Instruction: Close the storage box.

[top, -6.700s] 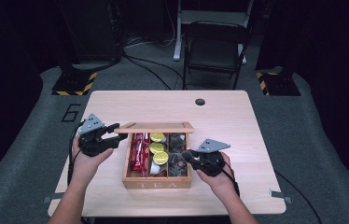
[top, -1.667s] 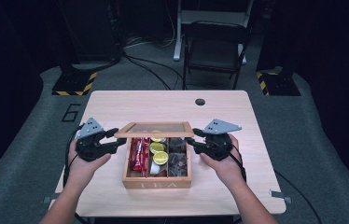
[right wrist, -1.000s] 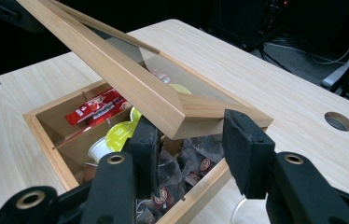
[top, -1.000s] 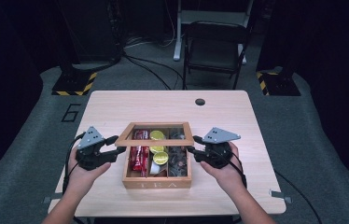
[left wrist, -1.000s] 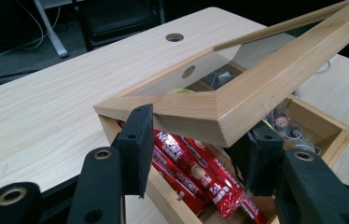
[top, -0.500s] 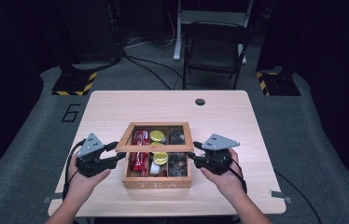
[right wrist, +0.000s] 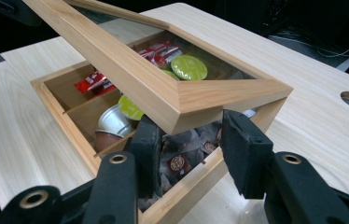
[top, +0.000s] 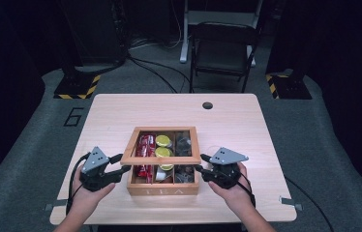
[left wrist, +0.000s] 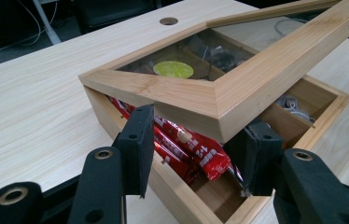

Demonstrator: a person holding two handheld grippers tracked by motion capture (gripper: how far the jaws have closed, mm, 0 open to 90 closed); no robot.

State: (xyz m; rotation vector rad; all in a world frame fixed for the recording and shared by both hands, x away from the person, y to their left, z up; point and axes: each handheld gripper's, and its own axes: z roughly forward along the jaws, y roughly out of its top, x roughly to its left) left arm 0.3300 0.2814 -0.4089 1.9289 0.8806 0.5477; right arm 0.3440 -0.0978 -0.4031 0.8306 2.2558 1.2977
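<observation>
Dark floor surrounds a pale wooden counter [top: 121, 116], with a folding chair [top: 222, 48] behind it. On the counter stands a wooden box [top: 164, 186] with compartments. Its glass-paned lid [top: 162, 159] is held tilted above the box, raised on the near side and not closed. The left hand-held gripper [top: 123, 169] grips the lid's near left corner; in the left gripper view its jaws sit narrow around the frame's corner [left wrist: 210, 107]. The right hand-held gripper [top: 199, 169] grips the near right corner, its jaws also pressed on the frame [right wrist: 196, 105]. Inside the box lie red packets [left wrist: 186, 147] in the left compartment, capsules with green tops [right wrist: 189, 66] in the middle, and dark sachets [right wrist: 182, 156] in the right one.
</observation>
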